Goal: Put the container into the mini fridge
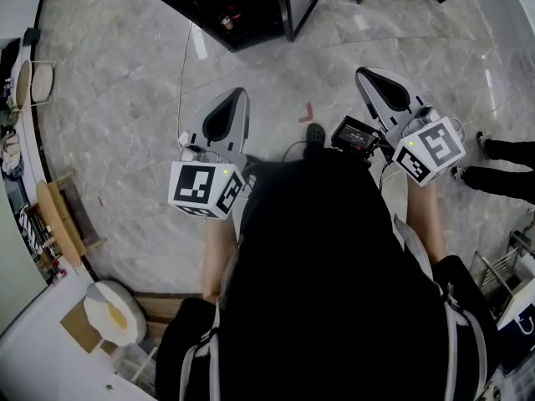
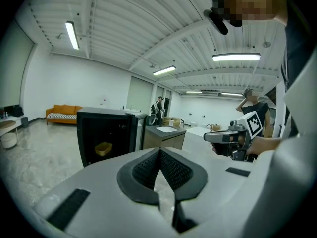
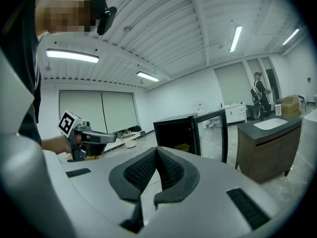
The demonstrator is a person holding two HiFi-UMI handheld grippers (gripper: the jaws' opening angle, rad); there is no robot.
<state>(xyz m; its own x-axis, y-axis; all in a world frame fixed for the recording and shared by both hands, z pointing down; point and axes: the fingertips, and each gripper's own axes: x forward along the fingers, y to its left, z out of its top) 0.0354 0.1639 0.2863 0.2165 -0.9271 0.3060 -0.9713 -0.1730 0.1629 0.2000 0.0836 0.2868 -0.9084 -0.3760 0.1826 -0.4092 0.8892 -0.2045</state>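
Note:
The black mini fridge (image 2: 106,133) stands on the floor with its front open, and a yellow container (image 2: 103,148) sits inside it. The right gripper view shows the same fridge (image 3: 178,130), its glass door (image 3: 214,133) swung open, and the container (image 3: 182,147) low inside. In the head view the fridge (image 1: 251,11) is at the top, beyond both grippers. My left gripper (image 2: 159,150) is shut with nothing between its pads. My right gripper (image 3: 156,149) is shut and holds nothing too. Both (image 1: 236,93) (image 1: 365,73) hang over the marble floor, well short of the fridge.
A dark cabinet with a sink (image 3: 270,148) stands right of the fridge. An orange sofa (image 2: 62,110) is against the far wall. People (image 2: 255,108) (image 3: 258,95) stand in the background, and someone's shoes (image 1: 501,153) are at my right. A red floor mark (image 1: 307,114) lies ahead.

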